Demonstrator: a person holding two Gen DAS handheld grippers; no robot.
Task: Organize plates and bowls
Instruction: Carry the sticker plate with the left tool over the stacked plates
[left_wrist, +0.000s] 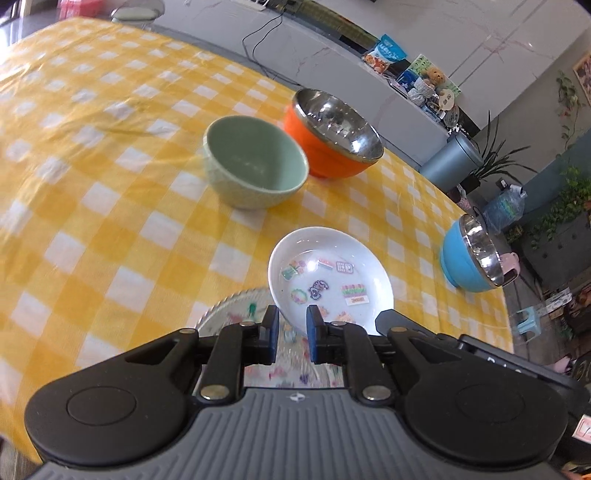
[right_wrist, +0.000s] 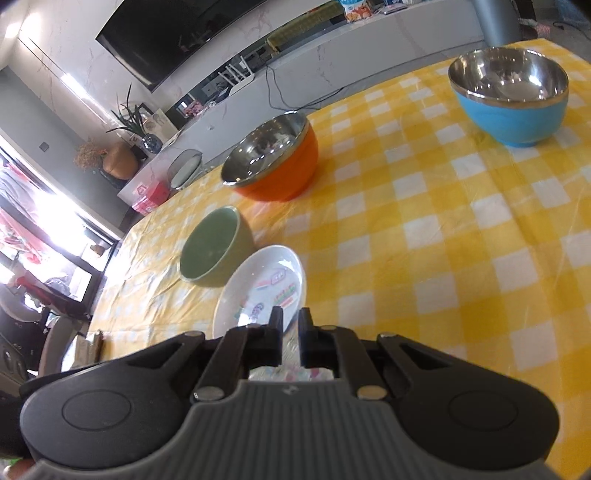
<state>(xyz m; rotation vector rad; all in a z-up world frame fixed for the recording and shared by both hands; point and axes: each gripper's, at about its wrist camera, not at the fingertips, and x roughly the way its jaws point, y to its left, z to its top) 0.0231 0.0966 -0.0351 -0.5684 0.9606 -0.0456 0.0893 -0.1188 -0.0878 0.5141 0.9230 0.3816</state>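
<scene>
The right tool (right_wrist: 290, 318) had its two black fingers drawn close together on the near rim of a white plate (right_wrist: 264, 284) printed with small coloured cartoon figures, and the plate stood tilted up from that grip, its far edge higher than the near one. The left tool (left_wrist: 291, 319) had its blue-padded fingers only narrowly apart, with nothing pinched between them; the white plate (left_wrist: 328, 273) showed just beyond its right finger, and whether that finger touched the rim could not be told. Directly under and ahead of the left tool lay a clear glass plate (left_wrist: 229, 310) with coloured decals, flat on the table (left_wrist: 110, 221), which was spread with a yellow and white checked cloth; the white plate hung over the glass plate's right side. The right tool's black body (left_wrist: 399, 325) reached in from the right of the left tool to the white plate's near edge. Beyond the plates, ahead and a little left of the left tool, a pale green bowl (left_wrist: 255, 162) stood upright, and just behind it on the right, close beside it, an orange bowl (left_wrist: 332, 136) with a shiny steel lining. From the right tool the green bowl (right_wrist: 214, 247) sat ahead on the left and the orange bowl (right_wrist: 273, 162) farther on. A blue steel-lined bowl (right_wrist: 509, 96) stood well apart, far ahead on the right of the right tool, near the table's edge.
</scene>
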